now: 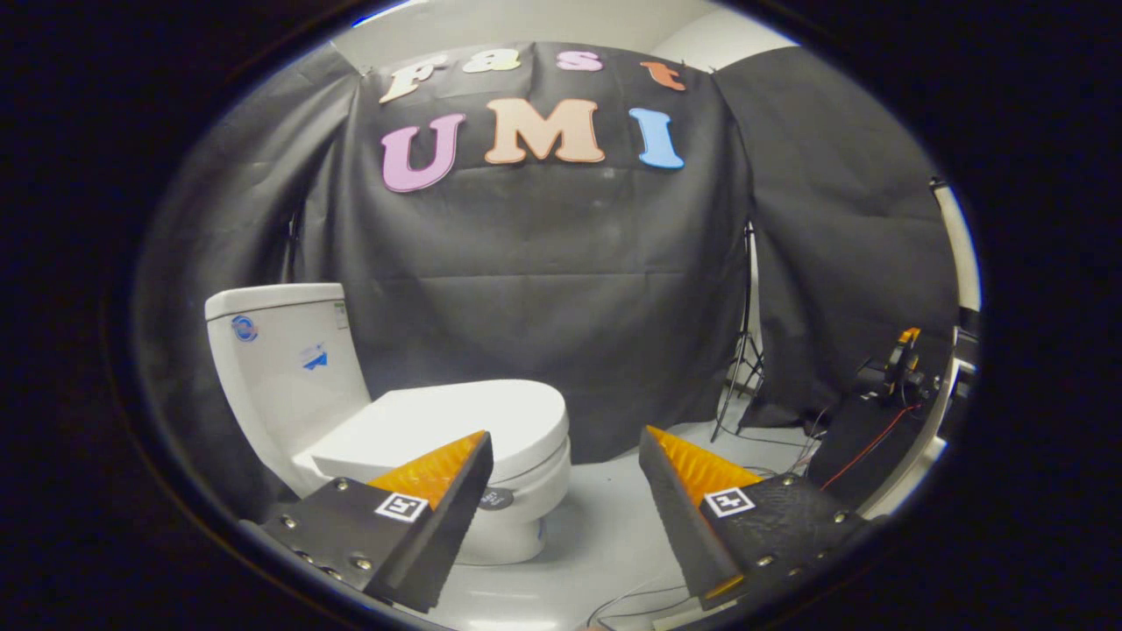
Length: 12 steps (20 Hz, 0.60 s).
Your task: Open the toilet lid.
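My jaws stand wide apart, holding nothing; the gripper hovers above the floor, which shows pale grey in the gap between my two fingers. My left finger overlaps the front of the toilet; my right finger is clear of it.

Just ahead of my left finger sits the white toilet. Its lid is down, lying flat on the seat, the rounded front edge pointing toward the gap between my fingers. No finger touches the lid. Behind the lid rises the cistern, upright, bearing small blue stickers on its face.

Loose cables lie on the floor near my right finger. Beyond that finger, to the right, is dark equipment with a red wire trailing from it. A stand's thin legs rest on the floor farther back. Black cloth forms the booth's wall behind everything.
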Available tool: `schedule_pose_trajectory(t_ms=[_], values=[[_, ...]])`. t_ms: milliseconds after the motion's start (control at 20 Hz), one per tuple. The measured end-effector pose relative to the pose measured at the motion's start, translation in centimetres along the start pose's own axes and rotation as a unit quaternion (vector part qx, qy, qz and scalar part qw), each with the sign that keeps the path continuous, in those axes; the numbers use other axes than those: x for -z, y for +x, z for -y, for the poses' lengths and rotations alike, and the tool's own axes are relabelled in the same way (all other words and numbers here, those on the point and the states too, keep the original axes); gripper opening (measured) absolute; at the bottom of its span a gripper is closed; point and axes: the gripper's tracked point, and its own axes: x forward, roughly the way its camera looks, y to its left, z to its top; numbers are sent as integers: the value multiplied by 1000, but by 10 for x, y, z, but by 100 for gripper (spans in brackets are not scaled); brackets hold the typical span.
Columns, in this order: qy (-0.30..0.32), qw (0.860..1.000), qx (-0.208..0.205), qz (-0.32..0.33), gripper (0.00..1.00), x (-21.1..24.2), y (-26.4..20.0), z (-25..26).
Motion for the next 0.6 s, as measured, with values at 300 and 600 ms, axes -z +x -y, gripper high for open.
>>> schedule_pose_trajectory(t_ms=[300, 600], values=[[8, 1000, -7, -17, 99, 7, 19, -8], [25, 997, -20, -70, 99, 39, 37, -18]])
